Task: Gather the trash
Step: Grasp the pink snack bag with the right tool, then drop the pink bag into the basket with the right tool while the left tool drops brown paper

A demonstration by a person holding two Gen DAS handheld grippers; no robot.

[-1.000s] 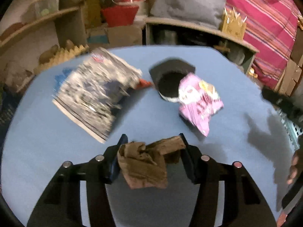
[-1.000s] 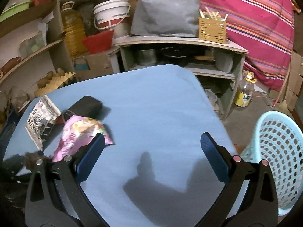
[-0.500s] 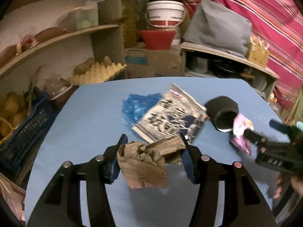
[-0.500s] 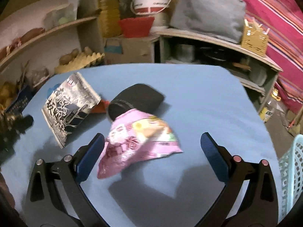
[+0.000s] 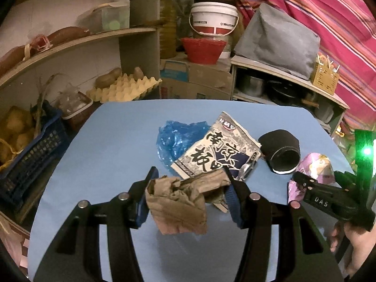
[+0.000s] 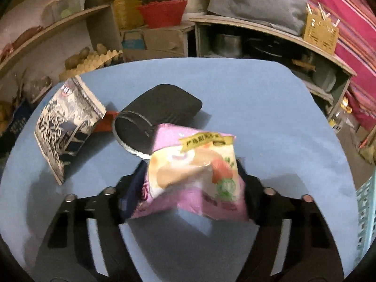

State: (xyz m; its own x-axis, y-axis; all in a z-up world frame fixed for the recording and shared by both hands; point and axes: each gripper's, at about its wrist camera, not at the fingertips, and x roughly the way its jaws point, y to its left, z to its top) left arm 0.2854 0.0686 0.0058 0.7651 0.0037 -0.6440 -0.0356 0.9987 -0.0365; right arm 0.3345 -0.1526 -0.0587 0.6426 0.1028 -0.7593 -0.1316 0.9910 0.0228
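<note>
My left gripper (image 5: pixel 190 188) is shut on a crumpled brown paper bag (image 5: pixel 178 202) and holds it above the blue table (image 5: pixel 105 150). My right gripper (image 6: pixel 190 183) is shut on a pink snack packet (image 6: pixel 195 171), which buckles between the jaws; it also shows in the left wrist view (image 5: pixel 317 166). A black-and-white printed wrapper (image 5: pixel 218 150) (image 6: pixel 63 127), a blue plastic bag (image 5: pixel 176 138) and a black cup on its side (image 5: pixel 282 152) (image 6: pixel 150 119) lie mid-table. A red scrap (image 6: pixel 105 122) peeks out beside the cup.
A light blue mesh basket (image 6: pixel 366 211) stands off the table's right edge. Shelves with an egg tray (image 5: pixel 122 87), a dark blue crate (image 5: pixel 28 152), buckets and pots crowd the back and left. A striped red cloth (image 5: pixel 340 18) hangs at right.
My right gripper moved in on the pink packet and closed on it, crumpling it. My left gripper kept hold of the brown bag and swung from facing right back toward the table's middle.
</note>
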